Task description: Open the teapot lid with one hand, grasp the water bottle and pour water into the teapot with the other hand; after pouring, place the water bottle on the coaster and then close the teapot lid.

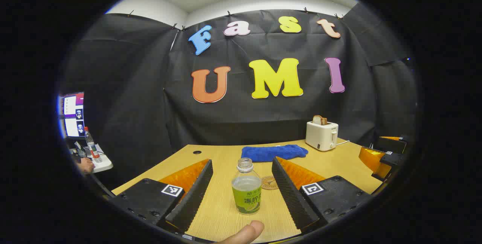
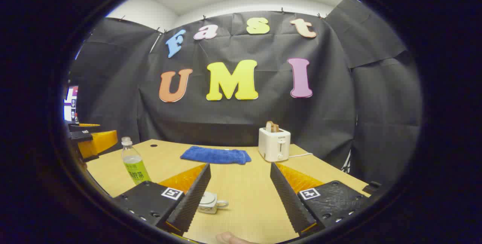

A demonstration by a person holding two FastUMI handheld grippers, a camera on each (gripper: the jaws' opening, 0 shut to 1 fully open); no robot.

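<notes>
Water bottle (image 1: 246, 186) — a small clear plastic one with a green label, cap off, a little pale liquid inside — stands upright on the light wooden table (image 1: 226, 214) in the left gripper view, between the two fingers of the left gripper (image 1: 241, 193), whose jaws are wide apart and touch nothing. At two o'clock from the bottle, just behind it, lies a round brown coaster (image 1: 269, 182), partly hidden by the right-hand finger. A fingertip (image 1: 244, 233) shows at six o'clock at the view's lower edge.

In the right gripper view a small white teapot (image 2: 209, 202) with its handle pointing toward three o'clock sits on the table low down, tucked against the left-hand finger of the right gripper (image 2: 239, 195); these jaws too stand wide apart, holding nothing. Whether its lid is on I cannot tell.

Farther out, at twelve o'clock, a blue folded cloth (image 1: 273, 152) lies flat, and at about one o'clock a white toaster (image 1: 321, 135) holds a slice of bread. The other gripper (image 1: 384, 155) shows at three o'clock in the left gripper view — at the table's right edge. At nine o'clock, off the table, a lit monitor (image 1: 72, 115) stands beside another bottle.
</notes>
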